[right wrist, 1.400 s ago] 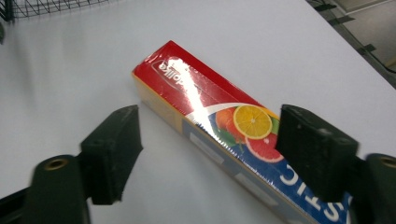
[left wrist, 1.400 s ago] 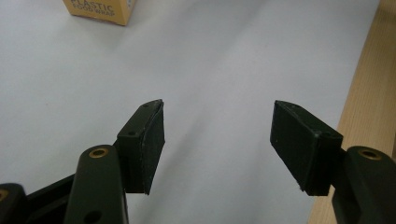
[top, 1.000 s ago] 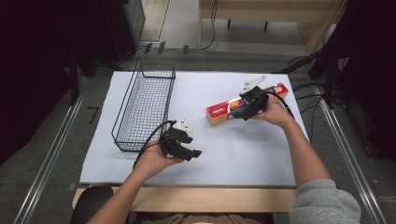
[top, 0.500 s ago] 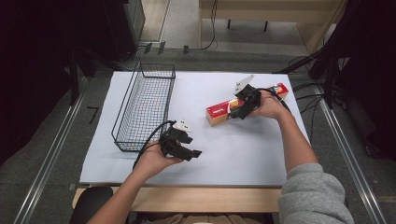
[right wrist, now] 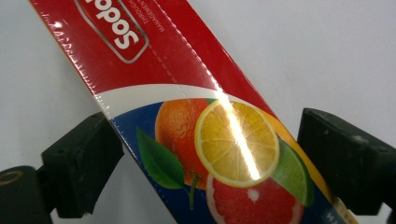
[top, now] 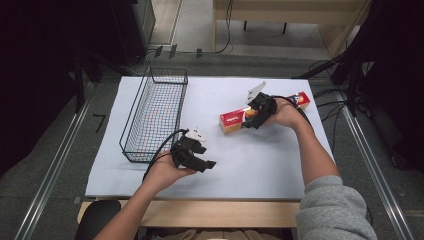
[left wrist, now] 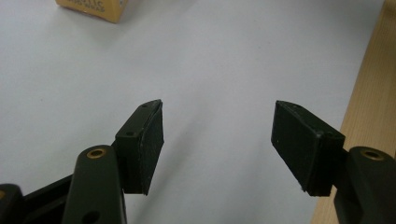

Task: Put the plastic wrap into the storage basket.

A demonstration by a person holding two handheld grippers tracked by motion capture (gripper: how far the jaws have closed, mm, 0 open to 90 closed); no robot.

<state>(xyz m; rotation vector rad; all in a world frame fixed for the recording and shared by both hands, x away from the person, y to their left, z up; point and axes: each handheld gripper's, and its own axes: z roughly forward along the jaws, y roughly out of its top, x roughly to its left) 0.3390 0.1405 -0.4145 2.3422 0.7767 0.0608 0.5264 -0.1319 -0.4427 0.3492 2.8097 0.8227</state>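
Observation:
A long red carton printed with citrus fruit lies on the white table at the right. My right gripper straddles it near the middle. In the right gripper view the carton runs slantwise between the jaws. They have just been closing, and both pads now touch its long edges. My left gripper rests low near the table's front edge. Its jaws are open around bare white surface, and a corner of the carton shows far off.
A black wire basket stands on the left part of the table, with nothing visible inside it. The wooden front edge runs close to my left gripper. Cables trail from both grippers, and dark furniture surrounds the table.
My right gripper slid left along the carton toward its red end and settled lower over it. The left hand and its gripper stayed where they were.

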